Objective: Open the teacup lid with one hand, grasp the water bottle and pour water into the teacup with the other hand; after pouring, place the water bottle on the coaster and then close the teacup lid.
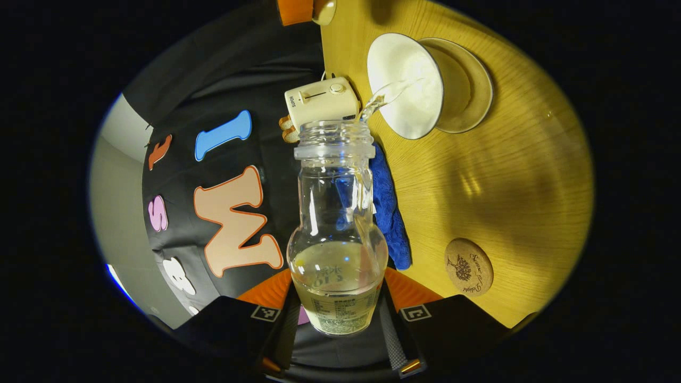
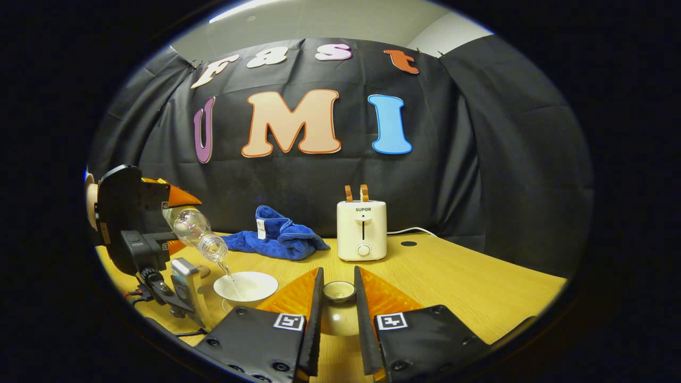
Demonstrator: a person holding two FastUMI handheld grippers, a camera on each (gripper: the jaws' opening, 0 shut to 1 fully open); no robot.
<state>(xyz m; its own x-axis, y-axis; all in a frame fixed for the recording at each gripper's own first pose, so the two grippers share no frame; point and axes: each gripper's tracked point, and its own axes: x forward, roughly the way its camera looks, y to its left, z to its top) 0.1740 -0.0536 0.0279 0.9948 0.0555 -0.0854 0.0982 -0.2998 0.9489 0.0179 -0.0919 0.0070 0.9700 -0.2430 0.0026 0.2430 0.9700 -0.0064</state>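
Note:
My left gripper [image 1: 338, 282] is shut on a clear water bottle [image 1: 335, 213], uncapped and partly full. The bottle is tilted, and a thin stream runs from its mouth into the white teacup [image 1: 409, 85] on its saucer [image 1: 476, 90]. In the right gripper view that gripper [image 2: 133, 223] holds the bottle [image 2: 194, 231] slanted over the teacup [image 2: 246, 287] at the left. My right gripper [image 2: 339, 276] is shut on the teacup lid [image 2: 339, 314], held above the table to the right of the cup. A round cork coaster [image 1: 468, 266] lies bare on the wooden table [image 1: 505, 186].
A white toaster [image 2: 362, 229] stands at the back of the table [image 2: 452, 276] with its cord trailing right. A crumpled blue cloth [image 2: 282, 236] lies to its left, behind the teacup. The black cloth wall closes off the back.

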